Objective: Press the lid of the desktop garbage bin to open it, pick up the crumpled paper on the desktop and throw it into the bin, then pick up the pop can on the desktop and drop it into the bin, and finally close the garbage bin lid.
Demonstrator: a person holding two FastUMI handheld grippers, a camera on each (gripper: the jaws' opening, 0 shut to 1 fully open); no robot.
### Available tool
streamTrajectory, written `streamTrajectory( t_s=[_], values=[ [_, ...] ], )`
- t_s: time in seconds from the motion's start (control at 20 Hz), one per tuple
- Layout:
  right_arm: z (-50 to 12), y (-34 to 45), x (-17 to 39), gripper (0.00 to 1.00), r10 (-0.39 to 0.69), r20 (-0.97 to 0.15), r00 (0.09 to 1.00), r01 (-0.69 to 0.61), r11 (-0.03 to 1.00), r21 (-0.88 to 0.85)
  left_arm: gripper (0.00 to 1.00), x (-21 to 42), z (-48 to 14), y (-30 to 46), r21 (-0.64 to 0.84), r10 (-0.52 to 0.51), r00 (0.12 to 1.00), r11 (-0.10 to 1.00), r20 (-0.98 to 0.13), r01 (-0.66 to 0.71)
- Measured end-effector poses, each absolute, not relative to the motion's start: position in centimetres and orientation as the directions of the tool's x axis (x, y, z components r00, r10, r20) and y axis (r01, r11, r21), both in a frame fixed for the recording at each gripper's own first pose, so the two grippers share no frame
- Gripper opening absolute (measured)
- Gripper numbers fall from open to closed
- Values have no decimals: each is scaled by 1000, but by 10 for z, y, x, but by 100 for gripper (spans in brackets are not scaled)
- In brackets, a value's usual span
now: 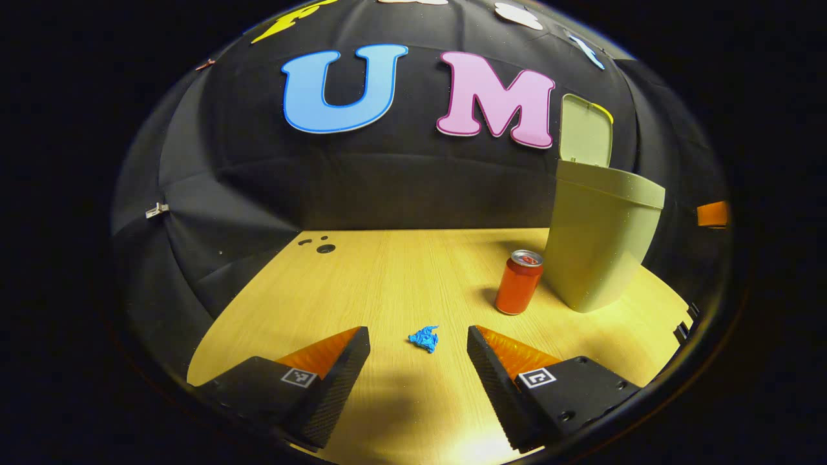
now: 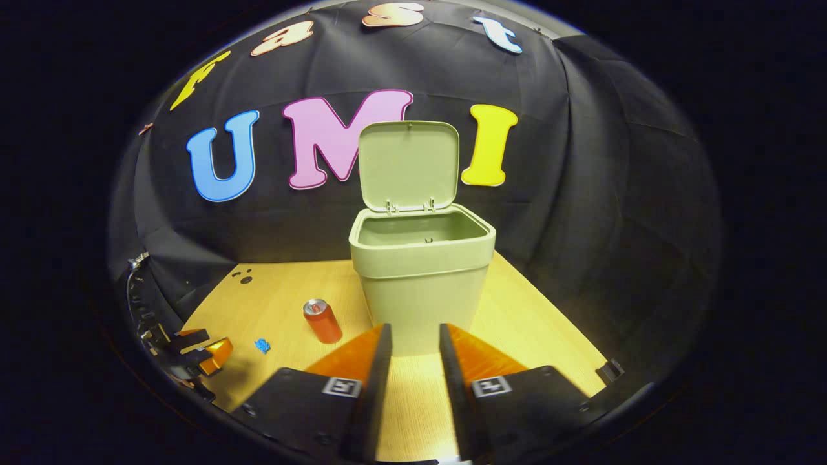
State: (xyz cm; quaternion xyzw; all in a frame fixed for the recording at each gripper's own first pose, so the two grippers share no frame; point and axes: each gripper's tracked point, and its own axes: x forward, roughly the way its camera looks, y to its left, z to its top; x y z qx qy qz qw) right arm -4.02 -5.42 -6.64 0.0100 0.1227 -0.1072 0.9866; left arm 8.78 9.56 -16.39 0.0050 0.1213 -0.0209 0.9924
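At the bottom of the left gripper view, the left gripper (image 1: 418,342) hangs low over the wooden bench (image 1: 387,278) with its fingers spread wide, the small blue crumpled paper (image 1: 424,338) lying on the bench between and just ahead of the tips, untouched. Right of centre, a little farther off, the red pop can (image 1: 518,282) stands upright just beside the pale green garbage bin (image 1: 601,245), whose lid (image 1: 585,130) is tipped up at the upper right.

At the bottom of the right gripper view, the right gripper (image 2: 413,339) points at the bin's front wall, its fingers a narrow gap apart and holding nothing. Behind them the bin stands open, its inside bare as far as can be seen.

The lid-opening step looks done; picking up the paper is in hand. Next, the left fingers likely need to drop around the paper and close.
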Motion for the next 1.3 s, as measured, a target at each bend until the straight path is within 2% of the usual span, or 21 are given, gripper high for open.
streamTrajectory(
  t_s=[0.05, 0.1, 0.15, 0.2, 0.55, 1.0, 1.2, 1.3],
  values=[
    [-69, -57, -45, 67, -220, -254, 942, 225, 974, -7, 97, 94, -168, 94, -1, -47, 966, 999, -255, 48],
    [-71, -60, -48, 77, -230, -264, 937, 237, 972, -6, 97, 102, -174, 93, -5, -52, 962, 999, -267, 52],
    [-73, -63, -51, 94, -243, -271, 932, 250, 968, -7, 98, 111, -179, 92, -5, -56, 960, 998, -275, 57],
    [-75, -66, -55, 99, -254, -278, 926, 263, 965, -7, 97, 118, -184, 90, -1, -59, 957, 998, -285, 61],
    [-90, -66, -67, 100, -287, -332, 899, 294, 955, -30, 98, 156, -221, 84, 28, -66, 934, 996, -352, 81],
    [-111, -45, -69, 100, -271, -401, 875, 276, 960, -45, 96, 179, -260, 85, 64, -63, 903, 993, -425, 99],
    [-120, -37, -69, 100, -260, -419, 870, 263, 963, -52, 87, 178, -262, 78, 77, -93, 905, 988, -415, 137],
    [-126, -32, -69, 99, -253, -430, 867, 254, 966, -55, 75, 177, -263, 71, 73, -114, 901, 985, -419, 159]
  ],
)
